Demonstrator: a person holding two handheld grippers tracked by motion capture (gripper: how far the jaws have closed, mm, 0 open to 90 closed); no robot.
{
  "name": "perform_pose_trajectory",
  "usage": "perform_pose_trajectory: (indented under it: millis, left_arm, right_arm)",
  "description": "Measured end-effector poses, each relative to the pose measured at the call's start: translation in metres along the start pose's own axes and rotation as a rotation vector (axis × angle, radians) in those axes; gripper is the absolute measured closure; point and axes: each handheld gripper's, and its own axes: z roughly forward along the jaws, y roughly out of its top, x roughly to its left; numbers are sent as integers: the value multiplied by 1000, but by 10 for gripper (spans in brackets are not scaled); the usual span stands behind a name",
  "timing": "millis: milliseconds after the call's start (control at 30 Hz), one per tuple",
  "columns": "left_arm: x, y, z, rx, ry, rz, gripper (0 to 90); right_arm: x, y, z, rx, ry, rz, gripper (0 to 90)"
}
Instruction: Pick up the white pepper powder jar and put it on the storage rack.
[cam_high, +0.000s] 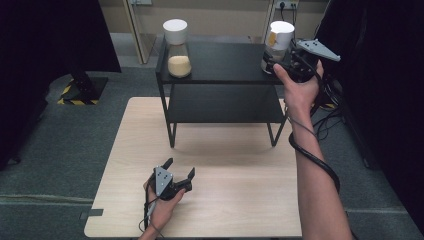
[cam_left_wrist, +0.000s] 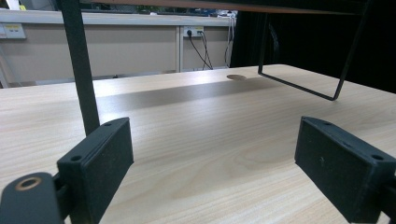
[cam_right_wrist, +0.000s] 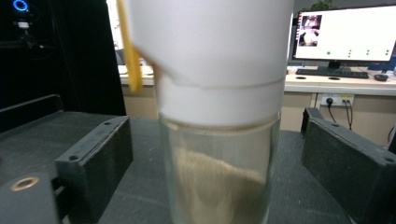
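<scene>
Two glass jars with white lids stand on the top of a black shelf (cam_high: 220, 65). One jar (cam_high: 177, 48) at the shelf's left end holds yellowish grains. The other jar (cam_high: 276, 47) is at the right end. My right gripper (cam_high: 277, 65) is at this jar, open, with a jaw on each side of the glass and a gap to both. In the right gripper view the jar (cam_right_wrist: 219, 140) stands between the pads (cam_right_wrist: 98, 163), brownish powder inside. My left gripper (cam_high: 180, 172) rests low over the wooden table (cam_high: 225, 200), open and holding nothing.
The shelf's lower tier (cam_high: 222, 105) is bare. Its thin black legs (cam_left_wrist: 81, 70) rise just ahead of my left gripper. A yellow tag (cam_right_wrist: 130, 46) hangs from the right jar's lid. Dark curtains flank the table, and cables trail at the right.
</scene>
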Motion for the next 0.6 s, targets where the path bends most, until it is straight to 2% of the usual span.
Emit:
perform_pose_trajectory:
  millis: [333, 600]
  left_arm:
    - [0, 0, 0, 0, 1, 0, 109]
    - [0, 0, 0, 0, 2, 0, 108]
  right_arm:
    - [-4, -9, -22, -11, 35, -12, 68]
    - [-2, -25, -37, -24, 67, -31, 66]
